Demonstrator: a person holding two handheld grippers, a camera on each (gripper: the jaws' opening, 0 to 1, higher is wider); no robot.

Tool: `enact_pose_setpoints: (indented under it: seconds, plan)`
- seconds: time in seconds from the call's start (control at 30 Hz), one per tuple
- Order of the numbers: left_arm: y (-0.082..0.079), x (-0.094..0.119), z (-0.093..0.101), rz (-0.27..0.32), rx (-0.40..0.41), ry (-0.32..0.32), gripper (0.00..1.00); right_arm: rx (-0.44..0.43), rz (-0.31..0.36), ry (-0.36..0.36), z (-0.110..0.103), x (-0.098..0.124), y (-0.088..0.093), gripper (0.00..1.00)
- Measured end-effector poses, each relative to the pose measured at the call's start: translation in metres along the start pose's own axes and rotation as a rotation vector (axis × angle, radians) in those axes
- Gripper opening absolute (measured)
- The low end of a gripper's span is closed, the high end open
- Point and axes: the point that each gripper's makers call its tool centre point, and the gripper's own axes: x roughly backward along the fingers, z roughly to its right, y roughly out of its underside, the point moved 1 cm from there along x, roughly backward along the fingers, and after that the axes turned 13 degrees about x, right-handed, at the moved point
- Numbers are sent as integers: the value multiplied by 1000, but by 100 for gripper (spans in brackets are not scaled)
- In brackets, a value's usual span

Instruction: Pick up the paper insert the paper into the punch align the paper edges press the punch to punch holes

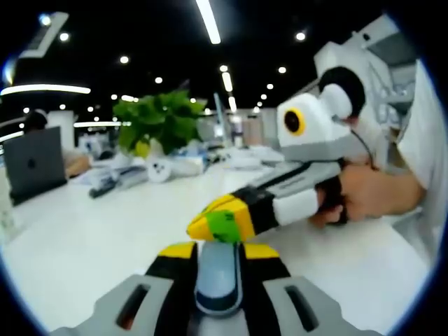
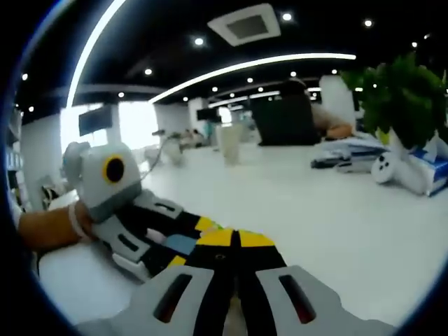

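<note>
Both yellow-tipped black tongs, left (image 1: 218, 253) and right (image 2: 234, 241), are seen closed and empty, tips met over the white bench (image 1: 84, 245); paper and punch cannot be located, so a search toward 12 o'clock is advised before opening.

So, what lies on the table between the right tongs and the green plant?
In the right gripper view, only bare white table lies between the right tongs and the green plant.
</note>
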Motion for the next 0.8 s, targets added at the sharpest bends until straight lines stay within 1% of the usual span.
enact_pose_setpoints:
  seconds: [0.1,0.13,0.17,0.2,0.23,0.3,0.33,0.4,0.43,0.47,0.5,0.53,0.57,0.6,0.67,0.7,0.77,0.8]
  plan:
    - [0,0,0,0,-1,0,25,-5,17,0,-2,2,-2,2]
    - [0,-1,-1,0,-2,0,25,0,43,0,-2,3,-7,3]
    - [0,-1,-2,0,-1,0,25,9,93,-6,-4,5,-17,3]
    - [0,-1,-2,1,-1,0,25,7,123,-19,-8,7,-26,3]
    - [0,-1,-2,0,-1,0,25,23,135,-31,-8,5,-30,3]
    - [0,-1,-3,0,-1,-1,25,89,97,-13,-8,2,-31,3]
    - [0,-1,-4,0,0,-1,25,114,96,-15,-10,2,-33,3]
    - [0,-1,-4,0,-1,-1,25,129,130,-42,-16,6,-46,4]
    - [0,-1,-4,0,-2,-1,25,178,143,-29,-12,9,-53,4]
    - [0,-1,-4,0,-2,-1,25,204,194,-13,-3,13,-66,4]
    - [1,-1,-4,1,-3,-2,25,182,221,-2,7,15,-72,4]
    - [1,-1,-4,1,-3,-2,26,160,226,4,13,17,-74,4]
    - [1,-1,-4,1,-2,-2,26,123,219,5,25,18,-71,5]
    - [1,-1,-4,2,-3,-2,26,112,195,11,37,19,-63,5]
    - [1,-2,-4,3,-7,-1,26,153,166,25,57,21,-46,5]
    - [0,-2,-4,5,-11,0,26,156,160,27,65,22,-38,5]
    - [0,-2,-3,7,-10,1,28,180,125,33,75,26,-23,5]
    - [-1,-2,-4,10,-8,0,29,195,123,24,77,29,-18,5]
